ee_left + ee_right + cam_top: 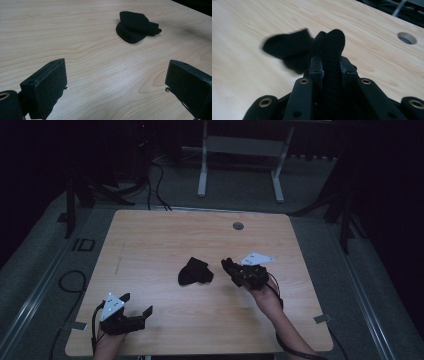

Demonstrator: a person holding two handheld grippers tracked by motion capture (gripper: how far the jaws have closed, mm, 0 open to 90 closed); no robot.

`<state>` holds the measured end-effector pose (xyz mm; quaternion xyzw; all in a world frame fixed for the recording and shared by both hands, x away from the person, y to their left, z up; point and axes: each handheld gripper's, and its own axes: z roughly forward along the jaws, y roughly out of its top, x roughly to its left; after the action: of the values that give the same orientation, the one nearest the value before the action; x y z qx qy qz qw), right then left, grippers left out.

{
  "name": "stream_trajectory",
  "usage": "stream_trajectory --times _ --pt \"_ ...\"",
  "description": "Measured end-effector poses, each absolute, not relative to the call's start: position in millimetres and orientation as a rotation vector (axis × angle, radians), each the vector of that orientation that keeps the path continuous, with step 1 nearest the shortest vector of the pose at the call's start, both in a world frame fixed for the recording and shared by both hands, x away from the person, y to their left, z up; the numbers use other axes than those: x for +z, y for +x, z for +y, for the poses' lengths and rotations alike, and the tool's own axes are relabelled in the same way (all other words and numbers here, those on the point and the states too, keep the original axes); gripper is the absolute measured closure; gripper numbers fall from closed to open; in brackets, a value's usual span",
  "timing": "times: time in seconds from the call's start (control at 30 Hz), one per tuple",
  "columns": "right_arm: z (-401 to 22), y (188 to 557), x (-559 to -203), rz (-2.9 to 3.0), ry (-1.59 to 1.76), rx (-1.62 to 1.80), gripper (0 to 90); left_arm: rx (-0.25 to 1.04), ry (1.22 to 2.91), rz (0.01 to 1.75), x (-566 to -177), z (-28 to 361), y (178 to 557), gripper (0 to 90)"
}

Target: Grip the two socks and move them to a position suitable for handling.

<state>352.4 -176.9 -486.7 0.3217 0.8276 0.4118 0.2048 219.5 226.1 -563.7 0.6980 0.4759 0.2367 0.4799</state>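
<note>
Two black socks are in play on the table (150,240), and one of them is already between my right jaws. The right gripper (331,65) is clamped on a ribbed black sock (334,50), whose folded end sticks up past the tips; in the high view the right gripper (231,266) points toward the table's middle, just right of the other sock (195,271). That second sock (135,26) lies crumpled near the centre of the board, apart from both grippers as far as I can tell, though in the right gripper view its blurred shape (287,48) sits close behind the one I hold. My left gripper (136,306) waits at the near left corner, jaws wide with nothing between them, low over the wood. I judge the step in hand to be lifting the gripped sock clear. The next move likely calls for bringing the left gripper forward to take the lying sock, or the free end of mine, without dragging both together.
</note>
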Motion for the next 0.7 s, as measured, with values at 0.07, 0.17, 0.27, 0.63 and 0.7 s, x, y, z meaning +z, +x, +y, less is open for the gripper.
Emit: stream_trajectory --times 0.07,0.17,0.27,0.63,0.7 --pt "-174.8 335.4 -480.2 2.297 0.888 1.173 76.2 0.578 1.704 1.159 -563.7 225.6 219.5 4.0" --pt "-173.5 310.1 -481.2 2.283 0.905 1.211 76.0 0.553 1.709 1.157 -563.5 224.6 219.4 5.6" --pt "-170.9 290.5 -497.1 2.330 0.900 1.203 76.0 0.553 1.723 1.142 -563.2 221.5 219.2 5.8" --pt "-162.4 263.9 -541.7 2.443 0.912 1.136 75.4 0.485 1.769 1.078 -562.6 199.9 218.4 5.8" --pt "-158.8 262.9 -544.5 2.442 0.904 1.135 75.2 0.454 1.791 1.051 -562.9 191.6 218.2 5.8"
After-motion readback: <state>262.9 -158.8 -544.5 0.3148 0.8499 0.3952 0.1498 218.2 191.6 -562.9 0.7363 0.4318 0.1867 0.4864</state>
